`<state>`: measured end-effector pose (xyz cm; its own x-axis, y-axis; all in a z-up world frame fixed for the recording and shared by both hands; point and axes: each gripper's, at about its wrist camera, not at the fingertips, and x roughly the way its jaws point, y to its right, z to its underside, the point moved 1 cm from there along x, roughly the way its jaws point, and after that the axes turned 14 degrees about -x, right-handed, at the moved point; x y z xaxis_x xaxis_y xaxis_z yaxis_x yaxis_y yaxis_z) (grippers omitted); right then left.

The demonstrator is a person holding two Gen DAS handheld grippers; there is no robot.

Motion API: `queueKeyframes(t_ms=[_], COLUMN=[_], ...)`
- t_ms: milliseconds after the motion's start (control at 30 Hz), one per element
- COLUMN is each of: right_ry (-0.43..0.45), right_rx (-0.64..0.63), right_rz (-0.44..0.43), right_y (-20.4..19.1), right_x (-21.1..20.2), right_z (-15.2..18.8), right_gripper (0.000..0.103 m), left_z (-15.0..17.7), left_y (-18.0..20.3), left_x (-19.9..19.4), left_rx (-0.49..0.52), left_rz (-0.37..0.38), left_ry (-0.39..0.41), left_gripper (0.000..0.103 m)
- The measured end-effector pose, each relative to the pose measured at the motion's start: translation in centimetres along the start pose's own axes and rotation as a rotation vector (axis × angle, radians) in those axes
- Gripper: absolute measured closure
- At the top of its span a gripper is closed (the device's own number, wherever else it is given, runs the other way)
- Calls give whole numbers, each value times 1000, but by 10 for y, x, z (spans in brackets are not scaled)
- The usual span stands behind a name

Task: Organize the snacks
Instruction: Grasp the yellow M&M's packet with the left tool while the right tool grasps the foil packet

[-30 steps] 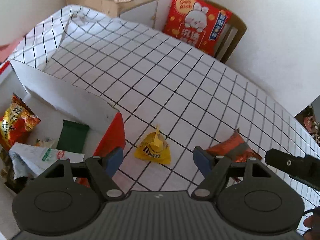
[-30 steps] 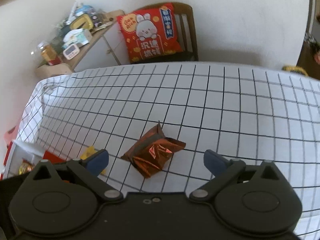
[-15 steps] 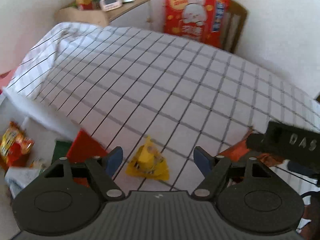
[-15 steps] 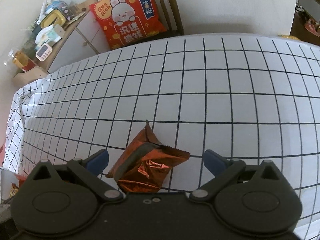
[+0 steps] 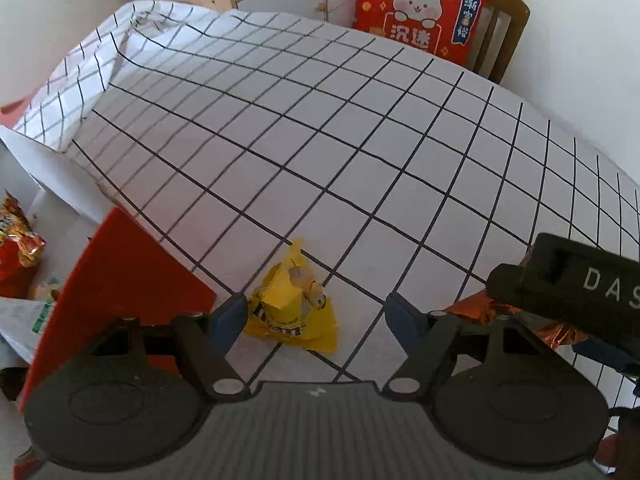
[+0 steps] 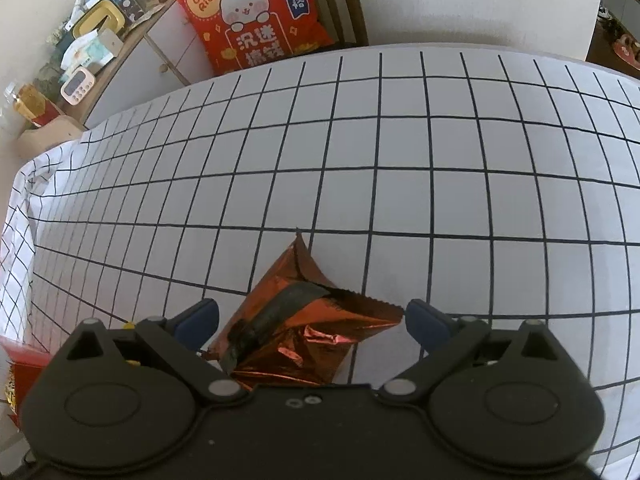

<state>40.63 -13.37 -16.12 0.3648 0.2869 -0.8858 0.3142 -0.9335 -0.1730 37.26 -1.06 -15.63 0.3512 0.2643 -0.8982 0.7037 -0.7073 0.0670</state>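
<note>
A yellow M&M's packet [image 5: 294, 308] lies on the checked tablecloth [image 5: 304, 152], between the fingers of my open left gripper [image 5: 316, 318]. A shiny copper-red foil packet [image 6: 304, 328] lies between the fingers of my open right gripper [image 6: 312, 320], its near end hidden under the gripper body. In the left wrist view the foil packet [image 5: 476, 306] shows at the right, partly covered by the right gripper's black body [image 5: 568, 288]. A red and white box [image 5: 120, 276] at the left holds several snack packets [image 5: 16, 248].
A wooden chair with a red rabbit cushion [image 6: 248, 12] stands behind the table. A cabinet [image 6: 132, 60] with a timer, tissues and bottles is at the back left. The cloth hangs over the table's left edge [image 5: 80, 76].
Both grippers have come down and forward over their packets. The yellow packet and the foil packet now lie between the fingers. The right gripper's body has come further into the left wrist view.
</note>
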Motion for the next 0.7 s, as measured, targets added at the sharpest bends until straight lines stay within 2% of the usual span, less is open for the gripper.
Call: queueKeyframes(t_ms=[167, 333, 400, 567, 633, 700], right_ry=[5, 21, 32, 56, 61, 64], right_rx=[-13, -26, -35, -56, -58, -57], right_rz=[9, 1, 4, 12, 10, 4], right_y=[-4, -8, -6, -7, -5, -3], right_x=[4, 0, -4, -12, -16, -21], right_z=[1, 4, 8, 12, 15, 19], right_gripper=[6, 24, 27, 34, 41, 45], left_z=[-2, -4, -5, -5, -3, -1], left_y=[-1, -4, -6, -10, -13, -15], left_x=[6, 6, 5, 3, 2, -1], left_rx=[-4, 1, 0, 7, 3, 4], left_rz=[15, 6, 9, 14, 20, 27], left_ry=[-19, -6, 1, -2, -8, -16], left_gripper=[36, 50, 66, 72, 73, 73])
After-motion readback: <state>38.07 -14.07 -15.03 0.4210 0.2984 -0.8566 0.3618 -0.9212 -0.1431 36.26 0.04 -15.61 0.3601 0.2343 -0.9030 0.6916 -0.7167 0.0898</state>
